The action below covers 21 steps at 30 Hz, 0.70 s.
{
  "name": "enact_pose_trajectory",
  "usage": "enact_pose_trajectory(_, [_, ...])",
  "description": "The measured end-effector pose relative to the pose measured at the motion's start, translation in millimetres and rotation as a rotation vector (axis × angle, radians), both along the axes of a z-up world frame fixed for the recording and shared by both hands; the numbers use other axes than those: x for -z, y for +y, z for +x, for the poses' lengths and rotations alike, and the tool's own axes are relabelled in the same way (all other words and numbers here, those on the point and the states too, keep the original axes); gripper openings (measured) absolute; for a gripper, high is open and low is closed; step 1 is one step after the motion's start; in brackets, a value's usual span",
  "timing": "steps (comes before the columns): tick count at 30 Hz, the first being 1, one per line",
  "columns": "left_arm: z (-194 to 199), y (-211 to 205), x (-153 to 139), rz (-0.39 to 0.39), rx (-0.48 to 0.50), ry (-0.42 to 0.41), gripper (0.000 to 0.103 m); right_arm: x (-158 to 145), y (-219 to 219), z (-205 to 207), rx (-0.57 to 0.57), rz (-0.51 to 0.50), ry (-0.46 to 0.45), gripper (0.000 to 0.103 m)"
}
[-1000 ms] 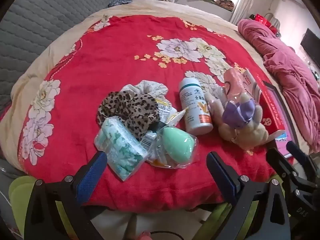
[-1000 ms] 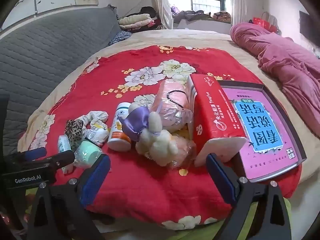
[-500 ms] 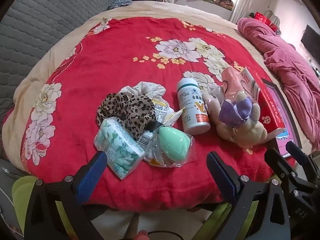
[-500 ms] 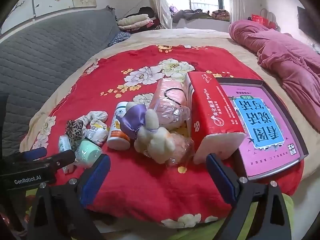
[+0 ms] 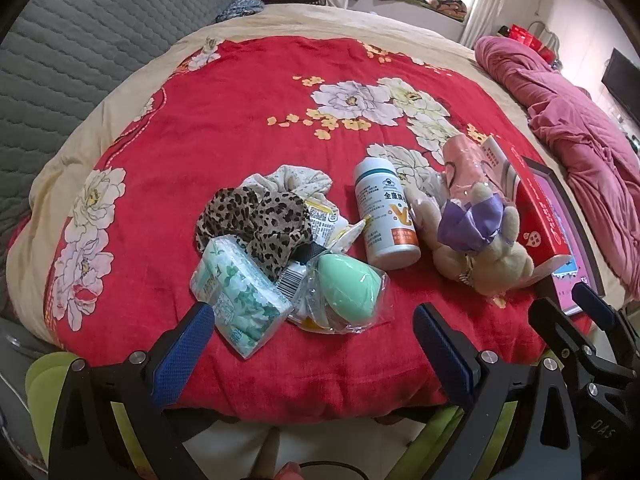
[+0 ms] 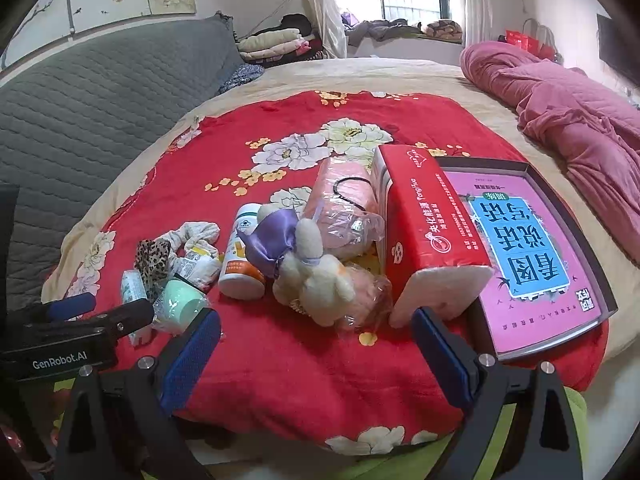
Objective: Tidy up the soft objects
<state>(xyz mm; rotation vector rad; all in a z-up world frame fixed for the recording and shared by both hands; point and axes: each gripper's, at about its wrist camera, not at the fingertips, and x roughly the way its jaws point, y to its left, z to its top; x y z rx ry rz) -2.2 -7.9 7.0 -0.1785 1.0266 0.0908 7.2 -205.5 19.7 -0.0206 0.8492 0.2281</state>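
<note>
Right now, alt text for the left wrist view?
The open left hand-held gripper hovers at the near edge of a red floral blanket, facing a tissue pack, bagged green sponge, leopard scrunchie, white bottle and plush toy.

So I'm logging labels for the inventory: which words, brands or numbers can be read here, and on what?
"GenRobot.AI": left gripper body.
"DAS": right gripper body.
"YongHuo": red tissue pack.
"全康": white bottle; the rest is too small.
"看图说话": pink book, upside down.
Snack wrapper: unreadable.
</note>
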Motion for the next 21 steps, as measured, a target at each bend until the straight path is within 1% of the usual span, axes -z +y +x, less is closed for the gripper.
enact_pose_trajectory(7, [-0.3,-1.0,0.7,0.002,-0.002,0.001,0.1,-1.2,1.5,-1.6,-0.007,-0.023,-0.014,0.096])
enact_pose_trajectory(17, [0.5,0.6,0.5,0.006,-0.002,0.001,0.1,-0.9,2.6,-1.4,-0.008,-0.021,-0.007,0.096])
enact_pose_trajectory(21, [-0.1,0.0,-0.7,0.008,-0.002,-0.004,0.1,-0.7,0.3,0.1,-0.002,-0.002,-0.005,0.096])
